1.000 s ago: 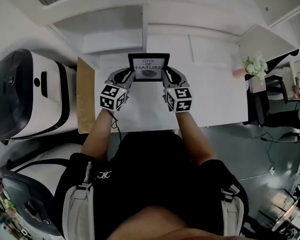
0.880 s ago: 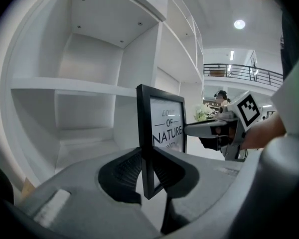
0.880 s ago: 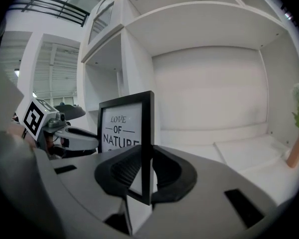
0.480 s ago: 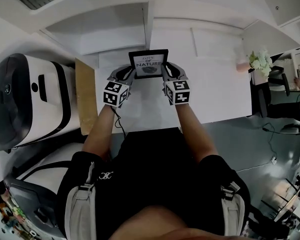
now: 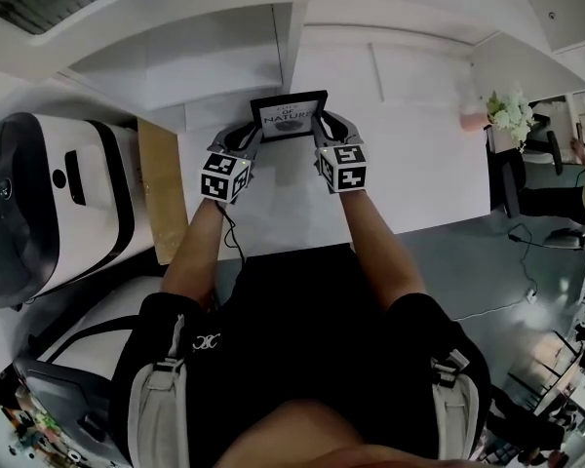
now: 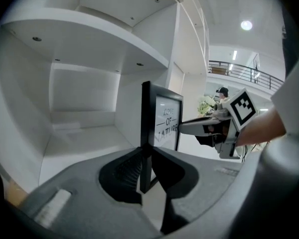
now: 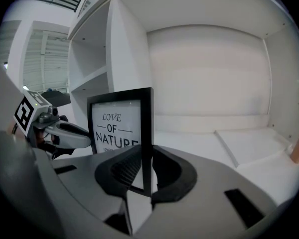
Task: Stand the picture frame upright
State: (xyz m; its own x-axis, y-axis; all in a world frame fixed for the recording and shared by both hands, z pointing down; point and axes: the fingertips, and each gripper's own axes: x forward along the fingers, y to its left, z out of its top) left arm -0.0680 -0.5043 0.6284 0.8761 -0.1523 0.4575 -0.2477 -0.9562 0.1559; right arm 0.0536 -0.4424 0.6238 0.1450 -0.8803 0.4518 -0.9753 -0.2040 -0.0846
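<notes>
The picture frame (image 5: 290, 115) is black with a white print that reads "LOVE OF NATURE". It stands nearly upright at the back of the white table (image 5: 419, 183), facing me. My left gripper (image 5: 256, 136) is shut on its left side bar, and in the left gripper view the pads pinch the frame (image 6: 161, 118) by that thin bar at the gripper (image 6: 145, 169). My right gripper (image 5: 318, 128) is shut on the right side bar. In the right gripper view the frame (image 7: 117, 123) is clamped by its right bar in the gripper (image 7: 147, 176).
An open white shelf unit (image 5: 195, 66) rises just behind the frame. A pot of pale flowers (image 5: 508, 118) stands at the table's right end. A brown board (image 5: 156, 188) lies along the table's left edge, beside a large white machine (image 5: 49, 203). A chair (image 5: 512, 178) is at the right.
Both grippers have carried the frame a little farther back toward the shelf. The frame now looks shorter from above, so it stands steeper. The grip on both side bars is unchanged.
</notes>
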